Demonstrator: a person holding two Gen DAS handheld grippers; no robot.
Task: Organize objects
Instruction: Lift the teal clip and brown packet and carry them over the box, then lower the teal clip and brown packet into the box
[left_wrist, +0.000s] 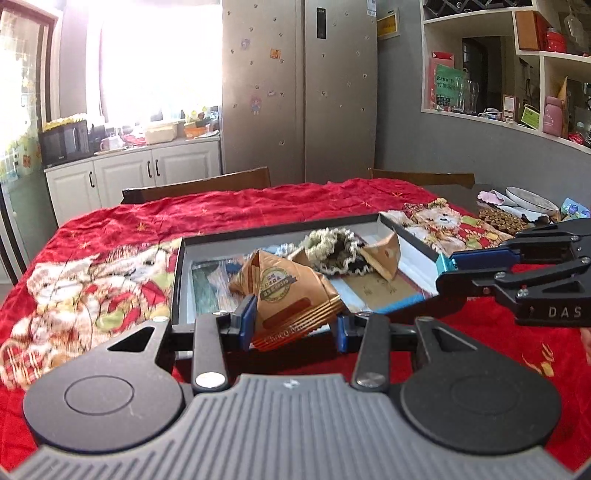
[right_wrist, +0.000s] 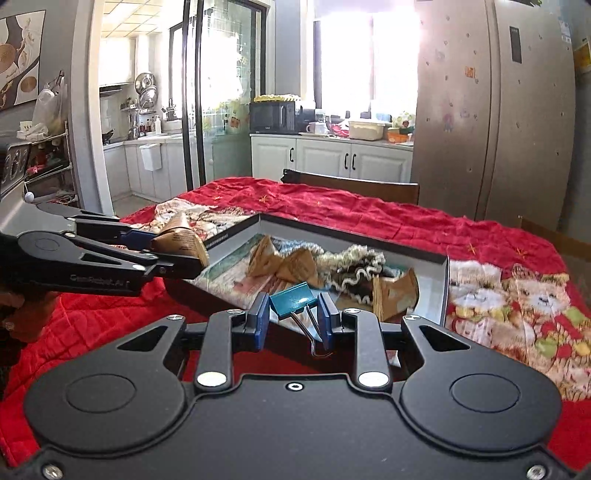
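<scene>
two hand-held grippers hover over a shallow grey tray (left_wrist: 177, 280) on a bench draped in a red bear-print cloth (left_wrist: 110, 236), each with an item in its grip. the left gripper (left_wrist: 293, 326) has its jaws closed on a brown chocolate snack packet (left_wrist: 291, 295), held just above the tray's near edge; in the right wrist view the same packet (right_wrist: 181, 240) sits pinched at the tip of that gripper, over the tray's left corner. the right gripper (right_wrist: 293, 319) has its jaws clamped on a teal binder clip (right_wrist: 293, 297), its wire handles hanging down toward the camera, again just over the tray's (right_wrist: 443, 291) near rim. more brown packets (right_wrist: 280, 264) and a frilly cream-and-black scrunchie (right_wrist: 351, 267) lie loose inside the tray, on top of a printed sheet. the step in hand looks like carrying both items clear of the tray to sort them. done well, that means keeping both grips firm, since the packet is crushable and slippery and the clip is held only across its body, lifting high enough to clear the tray wall, keeping the two grippers well apart, and setting each item on bare cloth beside its own kind. where the sorting spots are, the views do not show.
</scene>
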